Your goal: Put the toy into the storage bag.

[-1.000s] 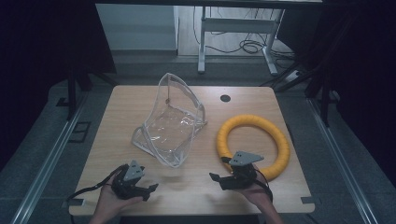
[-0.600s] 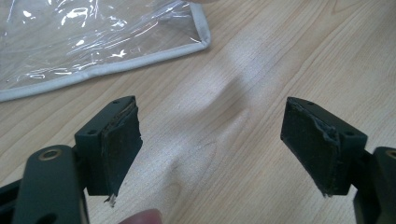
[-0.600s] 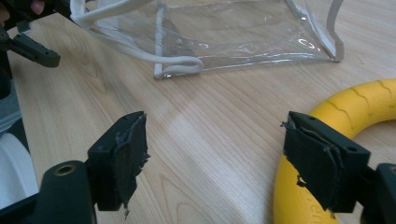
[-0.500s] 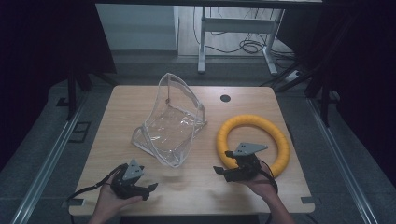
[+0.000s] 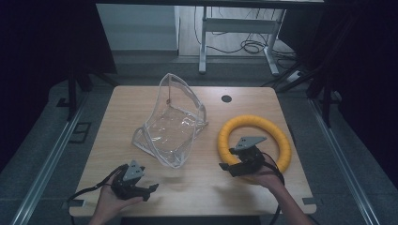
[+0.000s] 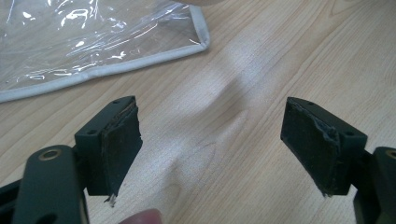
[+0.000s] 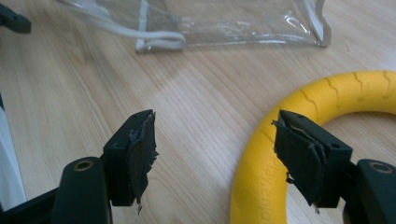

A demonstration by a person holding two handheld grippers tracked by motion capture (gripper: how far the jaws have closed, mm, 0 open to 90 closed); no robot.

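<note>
At the wooden desk, we hold a claw in each hand w/ two items laid out ahead: a yellow foam ring on the right half and a clear plastic pouch near the middle, its mouth propped up toward the far edge. Our right claw hangs over the ring's near-left arc, jaws spread wide and gripping nothing; in the right gripper view the ring curves under and just behind the right-hand jaw, while the other jaw stands over bare wood, so the tube sits off-centre in the gap rather than between the pads. The ring lies flat, and at this spot its arc runs roughly front to back past the claw, w/ the hole on the far side of the tube. Our left claw rests low by the desk's near-left edge, also wide open and empty; the left gripper view shows the pouch's white-piped corner ahead and to the left, apart from the jaws. The right hand is plainly the nearer to the ring, the left to the pouch. We judge the next move turns on sliding the right claw sideways approx. one tube's width so both pads straddle the arc before closing.
</note>
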